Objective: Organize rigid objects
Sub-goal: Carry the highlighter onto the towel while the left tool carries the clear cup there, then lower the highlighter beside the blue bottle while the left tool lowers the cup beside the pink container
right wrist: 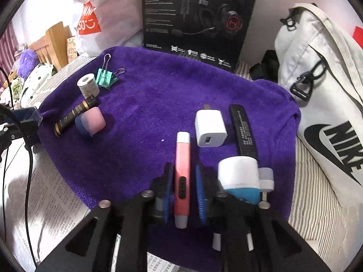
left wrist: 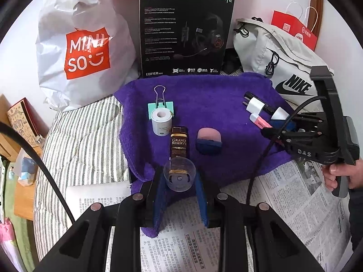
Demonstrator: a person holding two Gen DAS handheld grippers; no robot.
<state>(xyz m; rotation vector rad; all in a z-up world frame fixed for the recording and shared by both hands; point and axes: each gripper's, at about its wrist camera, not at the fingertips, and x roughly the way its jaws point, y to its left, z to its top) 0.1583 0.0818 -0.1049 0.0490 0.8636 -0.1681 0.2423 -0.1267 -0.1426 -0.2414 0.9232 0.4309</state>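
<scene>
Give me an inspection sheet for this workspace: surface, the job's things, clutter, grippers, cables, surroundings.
Surface: purple towel over newspaper and striped bedding.
Job's things: binder clip, tape roll, brown bottle and pink-and-blue piece on one side; white charger, black bar and pink pen on the other.
Clutter: nothing seen on the towel.
Grippers: left gripper shut on a clear cup; right gripper open, the pen between its pads.
Cables: black cable at the right gripper.
Surroundings: shopping bag, headset box, sports bag.
</scene>
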